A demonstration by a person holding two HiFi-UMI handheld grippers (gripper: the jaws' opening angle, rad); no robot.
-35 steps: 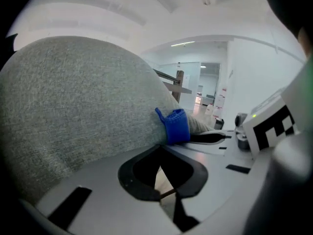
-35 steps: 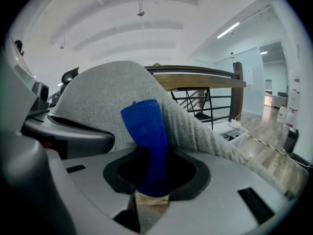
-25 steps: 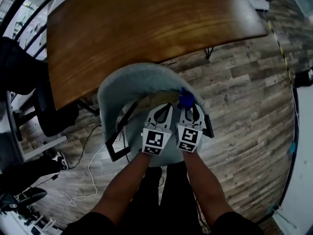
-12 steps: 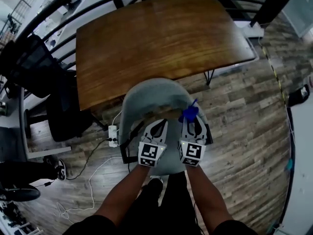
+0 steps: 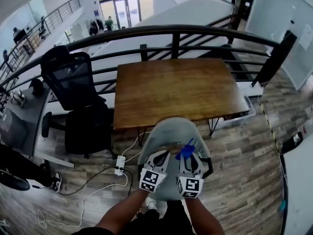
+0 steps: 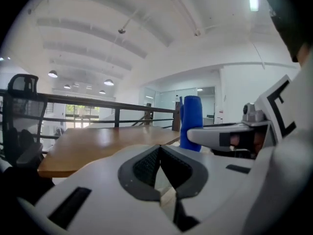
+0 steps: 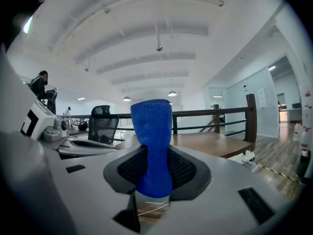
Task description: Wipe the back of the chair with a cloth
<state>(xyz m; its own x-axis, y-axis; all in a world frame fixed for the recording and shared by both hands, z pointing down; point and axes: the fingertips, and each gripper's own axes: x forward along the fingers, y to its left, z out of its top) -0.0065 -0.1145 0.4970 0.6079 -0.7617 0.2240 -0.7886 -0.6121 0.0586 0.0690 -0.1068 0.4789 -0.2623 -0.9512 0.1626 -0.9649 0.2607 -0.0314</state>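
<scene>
Over the grey shell chair (image 5: 168,131): right gripper (image 5: 189,156) clenched on blue knitted cloth (image 5: 186,151); left gripper (image 5: 160,156) pinched shut, empty. Gaze lifted since; both remain at backrest, wiping judged pending.

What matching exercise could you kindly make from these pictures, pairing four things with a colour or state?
Things:
1. cloth
2. left gripper
3. table
4. office chair

Colour or state:
A. black
B. fingers shut, nothing between them
C. blue, clamped in the right gripper
D. brown wood

Pairs: 1-C, 2-B, 3-D, 4-A
</scene>
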